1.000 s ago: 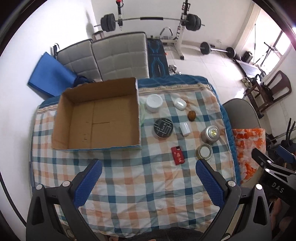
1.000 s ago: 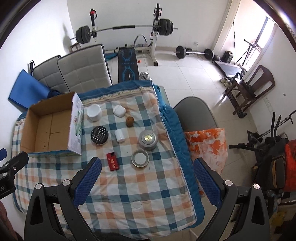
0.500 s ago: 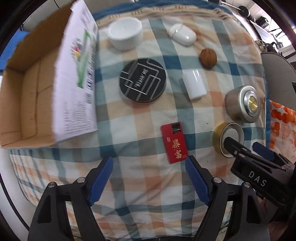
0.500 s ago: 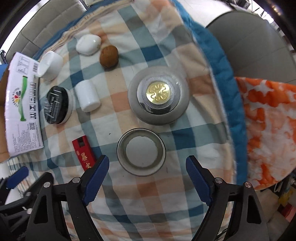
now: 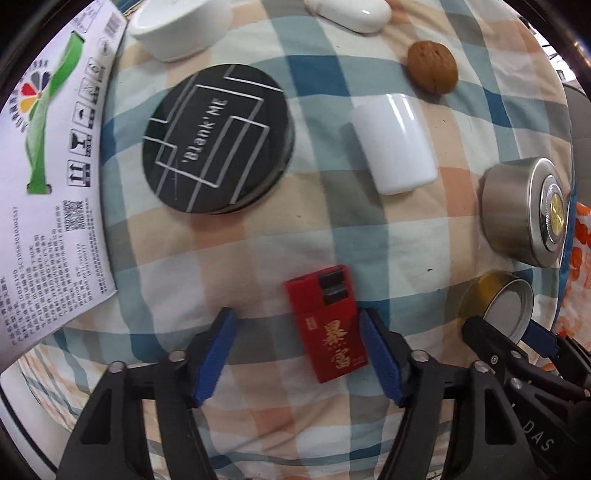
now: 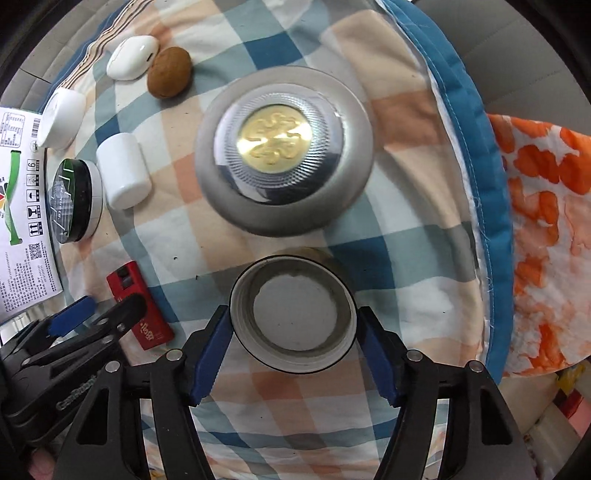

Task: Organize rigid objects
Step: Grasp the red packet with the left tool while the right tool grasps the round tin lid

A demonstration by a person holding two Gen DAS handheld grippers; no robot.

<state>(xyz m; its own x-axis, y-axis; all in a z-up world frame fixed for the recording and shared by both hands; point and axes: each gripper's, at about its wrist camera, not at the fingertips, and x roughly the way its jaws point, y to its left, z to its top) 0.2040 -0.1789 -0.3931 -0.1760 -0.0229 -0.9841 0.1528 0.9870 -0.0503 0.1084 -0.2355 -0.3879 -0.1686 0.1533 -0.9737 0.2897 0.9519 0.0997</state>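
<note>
On the plaid cloth, a red box [image 5: 327, 323] with gold characters lies between the open fingers of my left gripper [image 5: 295, 347], nearer the right finger. It also shows in the right wrist view [image 6: 138, 304]. An open gold tin [image 6: 293, 314] sits between the open fingers of my right gripper [image 6: 293, 350], which stand close to its rim; it also shows in the left wrist view [image 5: 496, 306]. Beyond lie a black round tin [image 5: 218, 138], a white case [image 5: 395, 142], a walnut [image 5: 432, 66] and a silver tin [image 6: 284, 149].
The cardboard box's printed white side [image 5: 48, 192] stands at the left. A white jar [image 5: 181, 22] and a white pebble-shaped case [image 5: 351, 13] lie at the far side. The cloth's blue edge [image 6: 480, 155] drops to an orange patterned fabric [image 6: 546, 229] on the right.
Both grippers have dropped down close to the table. The left one has come around the red box, the right one around the open gold tin. Both have narrowed somewhat.
</note>
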